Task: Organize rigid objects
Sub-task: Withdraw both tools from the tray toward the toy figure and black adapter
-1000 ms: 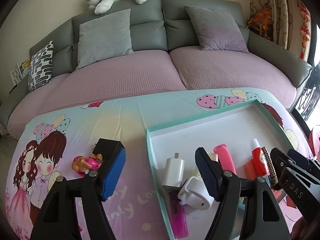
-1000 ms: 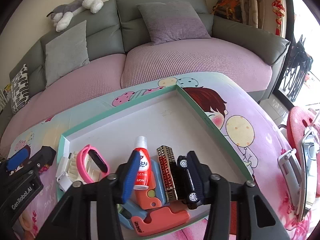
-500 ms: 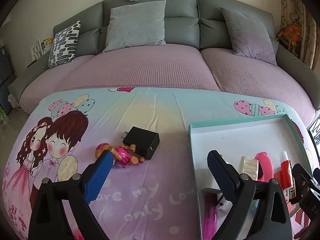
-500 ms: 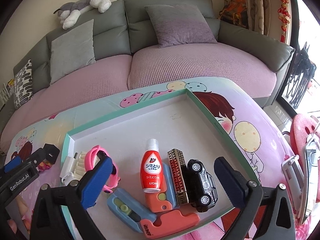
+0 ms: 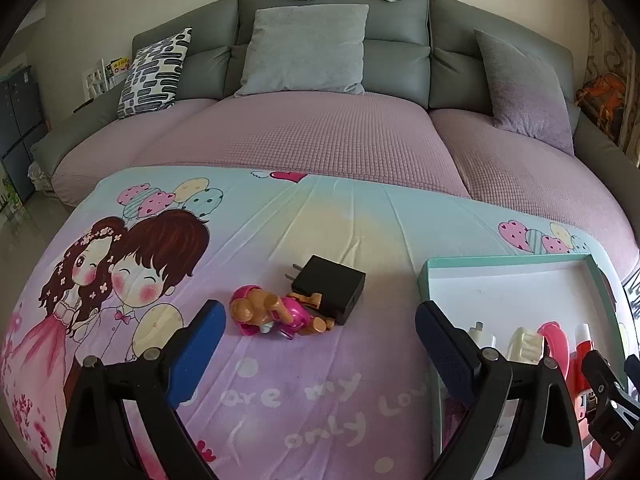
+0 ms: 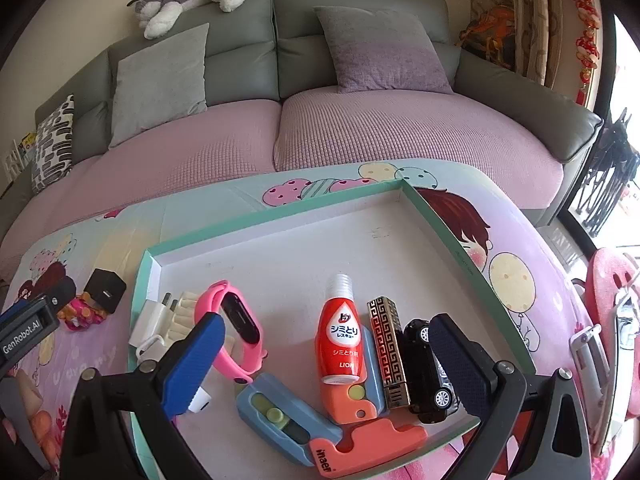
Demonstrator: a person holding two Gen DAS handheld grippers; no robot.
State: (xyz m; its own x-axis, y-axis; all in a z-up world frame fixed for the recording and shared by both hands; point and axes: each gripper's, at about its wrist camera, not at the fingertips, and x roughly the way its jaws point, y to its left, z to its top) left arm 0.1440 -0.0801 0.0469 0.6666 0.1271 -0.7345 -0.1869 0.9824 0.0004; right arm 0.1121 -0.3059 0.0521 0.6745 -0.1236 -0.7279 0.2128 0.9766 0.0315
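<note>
In the left wrist view, the left gripper fills the bottom of the frame with its fingers spread wide and nothing between them; its jaws have just been opening. Just above the gap, at centre frame, a small pink and tan toy dog figure lies on the cartoon-printed cloth covering the table, touching a black square plug charger just beyond it. At the right edge sits a shallow white tray with a teal rim.

In the right wrist view, the right gripper stands at the bottom of the frame over the tray, fingers released and wide apart, grasping nothing; its jaws have just been opening too. Inside the tray, from left to right across the lower half of the frame, lie a white plug adapter, a pink wristband with a black face, a red squeeze bottle with a white cap, a slim box with a gold and black key pattern and a black toy car touching that box's right side. Below them lie blue and orange plastic utility cutters, the bottle resting across one. The toy dog and the charger lie outside the tray at the left edge.
</note>
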